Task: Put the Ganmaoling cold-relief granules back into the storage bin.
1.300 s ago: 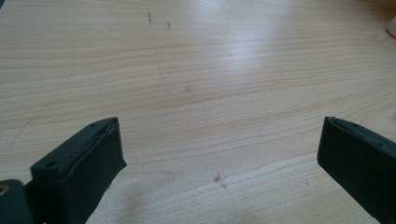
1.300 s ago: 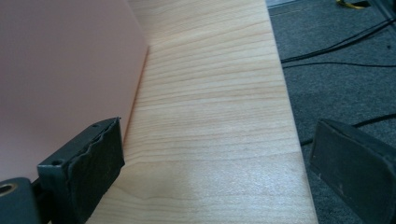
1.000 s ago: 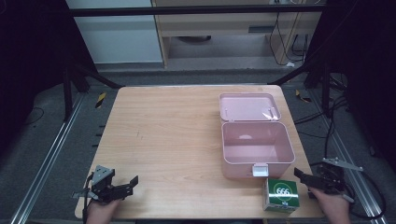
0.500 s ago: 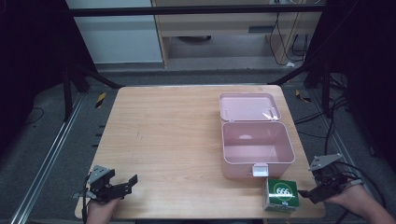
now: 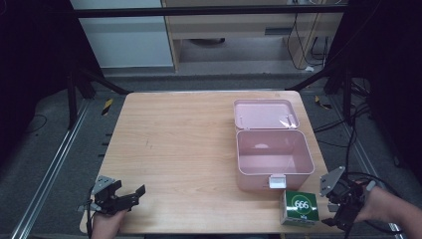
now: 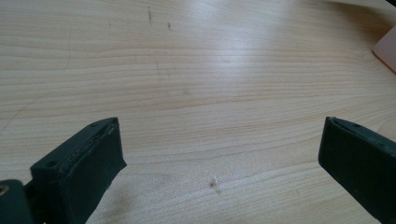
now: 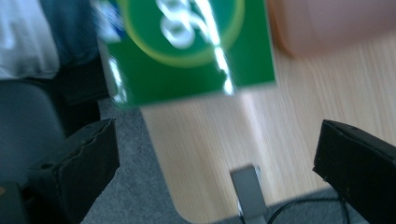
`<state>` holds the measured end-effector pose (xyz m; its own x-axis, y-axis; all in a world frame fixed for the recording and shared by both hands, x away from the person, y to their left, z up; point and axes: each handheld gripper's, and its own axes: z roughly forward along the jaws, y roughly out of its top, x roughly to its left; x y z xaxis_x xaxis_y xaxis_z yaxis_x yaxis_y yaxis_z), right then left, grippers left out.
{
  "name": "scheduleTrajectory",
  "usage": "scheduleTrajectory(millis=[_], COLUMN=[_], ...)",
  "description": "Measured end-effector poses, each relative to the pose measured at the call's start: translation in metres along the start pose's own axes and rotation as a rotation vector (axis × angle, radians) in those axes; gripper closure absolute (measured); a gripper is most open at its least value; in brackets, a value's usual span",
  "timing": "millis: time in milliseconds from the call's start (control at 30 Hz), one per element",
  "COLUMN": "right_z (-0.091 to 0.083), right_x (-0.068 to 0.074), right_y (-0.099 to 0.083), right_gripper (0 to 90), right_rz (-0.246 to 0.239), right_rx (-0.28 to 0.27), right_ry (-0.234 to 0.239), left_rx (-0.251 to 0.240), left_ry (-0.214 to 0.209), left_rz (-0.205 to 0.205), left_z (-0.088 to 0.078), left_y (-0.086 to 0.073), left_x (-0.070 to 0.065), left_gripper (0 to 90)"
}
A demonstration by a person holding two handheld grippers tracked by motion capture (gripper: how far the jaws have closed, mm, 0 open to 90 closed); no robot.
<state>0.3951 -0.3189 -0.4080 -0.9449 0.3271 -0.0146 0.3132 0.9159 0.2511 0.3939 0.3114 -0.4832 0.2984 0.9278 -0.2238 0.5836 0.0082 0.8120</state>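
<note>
By the pink box (image 5: 274,153), a green carton (image 5: 299,207) apparently reads "666".

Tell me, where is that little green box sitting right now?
In the high view the green box sits at the table's near right corner, just in front of the open pink case, with the right tool close beside it.

Both grippers are black, the left gripper (image 5: 130,195) and right gripper (image 5: 332,219) alike (each topped by a grey three-cornered plate). Thick dark pads (image 6: 79,161) line the jaws. A black cable (image 5: 370,177) trails from the right one.
</note>
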Motion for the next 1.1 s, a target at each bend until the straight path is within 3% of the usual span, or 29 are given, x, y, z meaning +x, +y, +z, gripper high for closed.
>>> scheduleTrajectory(millis=[67,100,167,367,933,1100], right_z=[-0.001,-0.002,-0.002,0.008,0.04,0.044], right_x=[0.003,0.007,0.01,0.013,0.022,0.023], right_y=[0.004,0.014,0.022,0.04,0.058,0.062], right_gripper=[0.4,0.3,0.4,0.3,1.8,8.4], right_rz=[-0.008,-0.045,-0.068,-0.1,-0.167,-0.169], right_rx=[-0.008,-0.01,-0.004,0.035,0.153,0.182], right_ry=[-0.002,0.006,0.005,0.007,-0.018,-0.056], left_rx=[0.001,0.001,0.0,-0.003,-0.001,0.0], left_ry=[0.0,0.0,0.0,0.0,-0.003,-0.001], left_rz=[0.001,0.002,0.001,0.0,0.012,0.015], left_z=[0.0,-0.001,-0.001,-0.001,-0.001,-0.001], left_y=[0.0,0.0,0.0,0.0,0.0,0.0], left_x=[0.0,0.0,0.0,0.001,-0.001,-0.001], left_gripper=[0.0,0.0,0.0,0.0,0.0,0.0])
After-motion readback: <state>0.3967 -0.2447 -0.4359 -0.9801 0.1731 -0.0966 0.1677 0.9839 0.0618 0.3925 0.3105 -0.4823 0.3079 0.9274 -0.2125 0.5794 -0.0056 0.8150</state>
